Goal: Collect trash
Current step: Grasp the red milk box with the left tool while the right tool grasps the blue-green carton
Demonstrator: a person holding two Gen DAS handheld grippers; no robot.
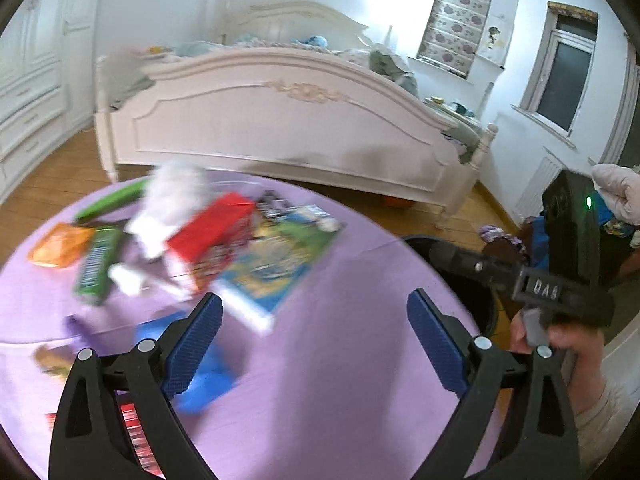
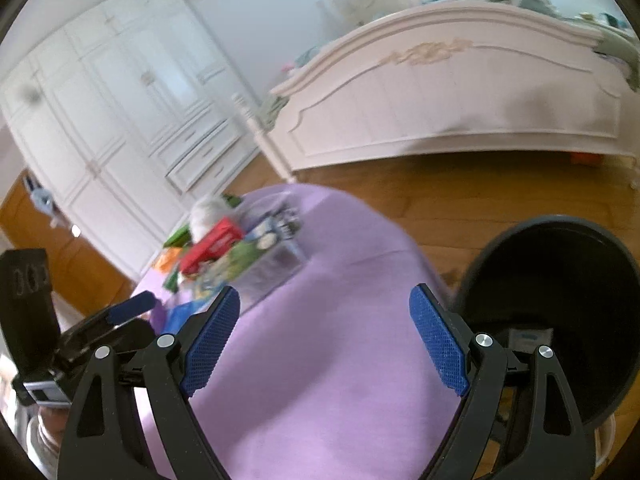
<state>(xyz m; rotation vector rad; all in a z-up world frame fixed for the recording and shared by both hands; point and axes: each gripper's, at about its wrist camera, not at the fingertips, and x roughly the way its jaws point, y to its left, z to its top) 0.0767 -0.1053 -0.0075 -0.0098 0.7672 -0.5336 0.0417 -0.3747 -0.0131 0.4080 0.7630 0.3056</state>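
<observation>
Trash is lying heaped on the purple table (image 1: 320,360), at about 10 o'clock from the left gripper (image 1: 314,336): a red carton (image 1: 212,232), a green wrapper (image 1: 98,266), an orange packet (image 1: 58,246), white crumpled paper (image 1: 172,192) and a blue-and-yellow printed pack (image 1: 272,268). Motion blur is hiding finer detail. Both sets of tongs are gaping wide and gripping nothing. The right gripper (image 2: 324,340) is hovering over bare cloth, with the dark bin (image 2: 560,320) sitting at its 3 o'clock, off the table edge. Judging the step as reaching for a first piece. Best course: be approaching the nearest loose item at the heap's edge, closing across its narrow side, lifting clear before swinging toward the bin. Risk: dragging neighbouring pieces off the table.
</observation>
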